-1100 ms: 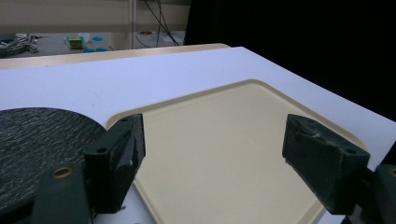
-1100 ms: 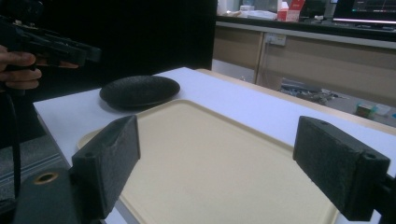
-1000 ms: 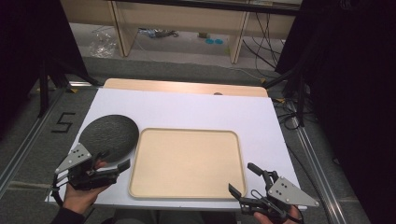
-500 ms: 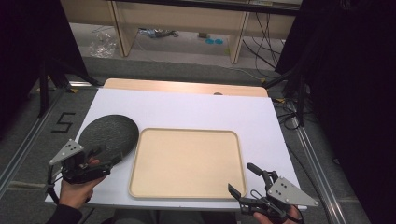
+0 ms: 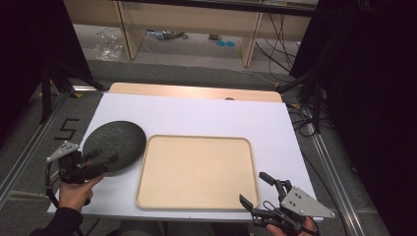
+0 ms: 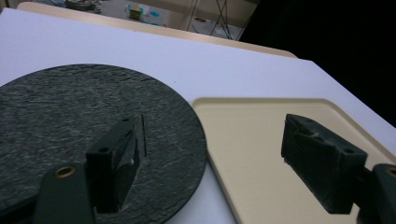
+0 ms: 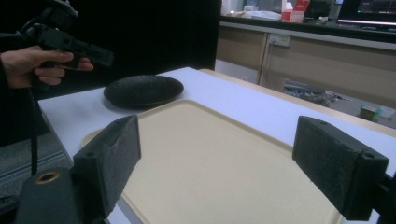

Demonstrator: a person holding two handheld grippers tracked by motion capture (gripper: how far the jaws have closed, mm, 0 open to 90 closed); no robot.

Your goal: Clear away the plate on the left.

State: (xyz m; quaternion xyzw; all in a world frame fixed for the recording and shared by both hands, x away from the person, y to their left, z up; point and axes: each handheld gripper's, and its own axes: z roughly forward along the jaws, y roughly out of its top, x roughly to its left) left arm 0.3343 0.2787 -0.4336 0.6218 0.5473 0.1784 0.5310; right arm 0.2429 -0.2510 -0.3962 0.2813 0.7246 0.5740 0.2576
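Hovering, left tool (image 5: 104,161): held in the person's left hand (image 5: 74,191) at the near left of the desk (image 5: 206,115), jaws spread wide with nothing between them, tips over the near rim of the plate (image 5: 114,145).
Left tool, own view: one jaw stands over the plate (image 6: 88,121), the other over the tray (image 6: 261,140); I cannot tell whether either touches.
Right tool (image 5: 259,189): at the near right corner, jaws gaping, nothing between them, tips over the tray's near right corner.
Right tool, own view: both jaws frame the tray (image 7: 224,154), with the plate (image 7: 142,89) beyond it and the left tool (image 7: 100,55) raised above the desk's edge.
Plate: dark, round, rough-surfaced, flat on the desk's left half, its right rim just beside the tray's left edge.
Tray (image 5: 196,172): beige, rectangular, rounded corners, bare, on the near middle of the desk.
Desk: white top, a wooden strip along its far edge.
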